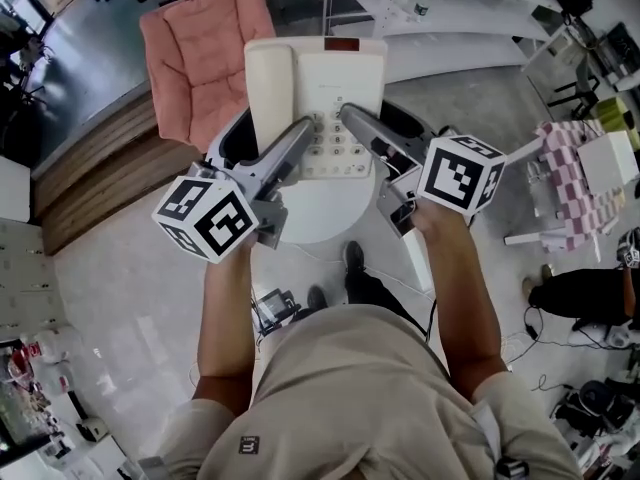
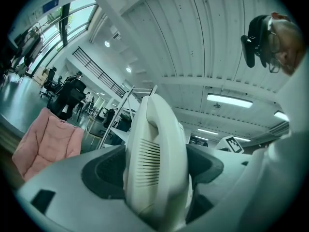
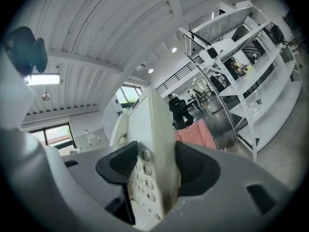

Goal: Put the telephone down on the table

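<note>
here, the left gripper (image 1: 295, 143) and right gripper (image 1: 365, 128) each clamp the telephone (image 1: 318, 83) over the round white surface (image 1: 320, 216) (pink armchair (image 1: 205, 53) at 11 o'clock, shelving (image 1: 450, 8) at 1).

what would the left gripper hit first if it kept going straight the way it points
The telephone: the left gripper is shut on it, so nothing else comes first. What lies beyond the telephone is unclear.

Both forearms (image 1: 228, 308) are held forward, side by side. The left gripper (image 1: 297, 140) is clamped on the handset edge of the telephone (image 1: 350, 73), the right gripper (image 1: 356, 124) on its keypad edge.
</note>
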The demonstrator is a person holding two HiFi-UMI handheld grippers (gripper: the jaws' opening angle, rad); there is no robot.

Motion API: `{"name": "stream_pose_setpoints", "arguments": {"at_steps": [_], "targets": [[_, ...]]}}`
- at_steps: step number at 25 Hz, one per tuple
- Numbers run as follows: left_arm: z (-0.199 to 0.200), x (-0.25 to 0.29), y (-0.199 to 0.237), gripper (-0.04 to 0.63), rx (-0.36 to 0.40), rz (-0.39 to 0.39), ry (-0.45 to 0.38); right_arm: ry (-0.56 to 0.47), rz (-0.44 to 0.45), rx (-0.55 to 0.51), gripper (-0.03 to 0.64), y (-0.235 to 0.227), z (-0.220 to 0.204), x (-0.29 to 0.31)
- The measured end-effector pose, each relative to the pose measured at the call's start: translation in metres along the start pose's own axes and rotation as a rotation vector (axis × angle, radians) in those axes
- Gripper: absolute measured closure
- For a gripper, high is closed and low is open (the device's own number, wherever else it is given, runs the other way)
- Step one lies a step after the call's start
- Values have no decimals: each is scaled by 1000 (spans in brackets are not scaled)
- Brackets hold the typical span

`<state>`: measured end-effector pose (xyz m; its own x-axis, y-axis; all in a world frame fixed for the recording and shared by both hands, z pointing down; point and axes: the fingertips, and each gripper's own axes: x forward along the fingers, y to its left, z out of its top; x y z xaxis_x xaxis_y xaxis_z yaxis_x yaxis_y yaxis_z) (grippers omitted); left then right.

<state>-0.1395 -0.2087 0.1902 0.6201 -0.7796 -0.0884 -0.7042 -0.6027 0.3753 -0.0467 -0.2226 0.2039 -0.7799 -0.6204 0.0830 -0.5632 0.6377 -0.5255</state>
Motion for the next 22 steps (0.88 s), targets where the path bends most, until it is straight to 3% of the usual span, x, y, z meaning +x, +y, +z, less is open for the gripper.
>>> {"name": "stream_pose_setpoints", "arguments": {"at_steps": [22], "targets": [[-72,59,66,235,-103,82,134,112,-23,157,385,-101,-39,41]]}}
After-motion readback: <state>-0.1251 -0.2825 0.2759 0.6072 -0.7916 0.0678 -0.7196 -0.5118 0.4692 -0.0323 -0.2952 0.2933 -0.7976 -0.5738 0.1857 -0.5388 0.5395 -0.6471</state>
